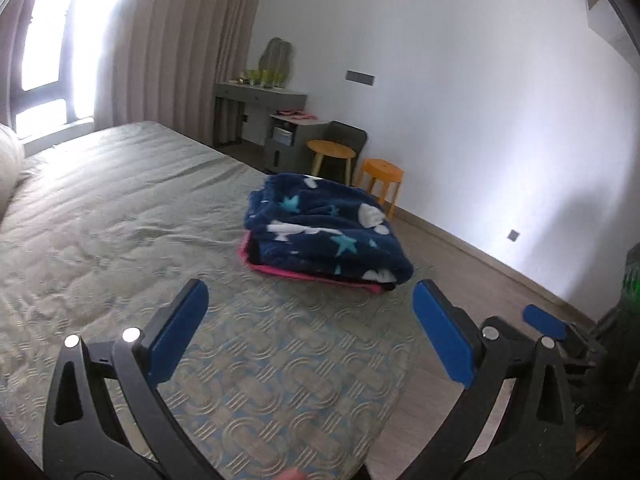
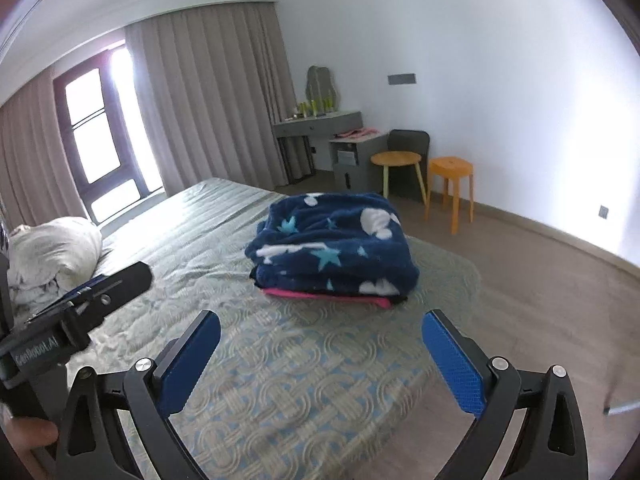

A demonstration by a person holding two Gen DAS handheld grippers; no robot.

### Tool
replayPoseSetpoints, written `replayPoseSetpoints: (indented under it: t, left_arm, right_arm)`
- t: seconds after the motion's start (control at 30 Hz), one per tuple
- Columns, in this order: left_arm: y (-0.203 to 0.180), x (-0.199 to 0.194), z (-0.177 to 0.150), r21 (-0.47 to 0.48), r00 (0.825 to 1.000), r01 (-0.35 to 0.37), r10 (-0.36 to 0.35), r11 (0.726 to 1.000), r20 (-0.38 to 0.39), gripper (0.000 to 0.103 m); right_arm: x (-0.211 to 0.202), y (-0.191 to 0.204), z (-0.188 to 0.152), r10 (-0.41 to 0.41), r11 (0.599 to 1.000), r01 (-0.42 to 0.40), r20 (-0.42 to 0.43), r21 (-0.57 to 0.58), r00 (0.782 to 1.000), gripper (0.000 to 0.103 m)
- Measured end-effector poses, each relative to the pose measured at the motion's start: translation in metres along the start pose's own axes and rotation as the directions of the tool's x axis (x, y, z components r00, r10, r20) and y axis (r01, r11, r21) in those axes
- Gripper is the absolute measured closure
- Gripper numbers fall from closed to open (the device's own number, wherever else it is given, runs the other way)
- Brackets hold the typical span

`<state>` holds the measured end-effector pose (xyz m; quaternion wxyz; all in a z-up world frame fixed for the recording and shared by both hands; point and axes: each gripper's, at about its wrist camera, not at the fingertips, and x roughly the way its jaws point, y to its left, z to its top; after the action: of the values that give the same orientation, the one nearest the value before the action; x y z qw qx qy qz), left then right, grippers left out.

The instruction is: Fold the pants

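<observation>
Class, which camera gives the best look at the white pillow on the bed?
The right wrist view: the pillow shows whole and crumpled at the bed's far left. The left wrist view catches only a pale sliver of it at the frame edge.

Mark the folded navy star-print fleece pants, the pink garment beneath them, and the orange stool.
navy star-print fleece pants [image 2: 332, 244]: right wrist view, top surface.
pink garment [image 2: 320, 295]: right wrist view, exposed front edge.
orange plastic stool [image 2: 450, 168]: right wrist view, seat.

Folded navy star-print fleece pants atop pink folded garment, on quilted bed near foot corner; two round wooden stools behind.
</observation>
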<state>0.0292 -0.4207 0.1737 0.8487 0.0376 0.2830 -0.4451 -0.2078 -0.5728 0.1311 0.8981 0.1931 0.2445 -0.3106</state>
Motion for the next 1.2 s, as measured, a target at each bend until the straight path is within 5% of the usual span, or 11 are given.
replayPoseSetpoints:
  t: [0.23, 1.2]
  left_arm:
    - [-0.008, -0.008, -0.022, 0.064, 0.999, -0.011, 0.013, 0.998, -0.034, 0.001]
    - [0.013, -0.015, -0.037, 0.0, 0.999, -0.021, 0.021, 1.0, -0.047, 0.001]
  right_arm:
    - [-0.018, 0.012, -0.014, -0.032, 0.998, 0.032, 0.003, -0.051, 0.999, 0.001]
    - [-0.018, 0.037, -0.026, -0.018, 0.995, 0.019, 0.012, -0.097, 1.0, 0.001]
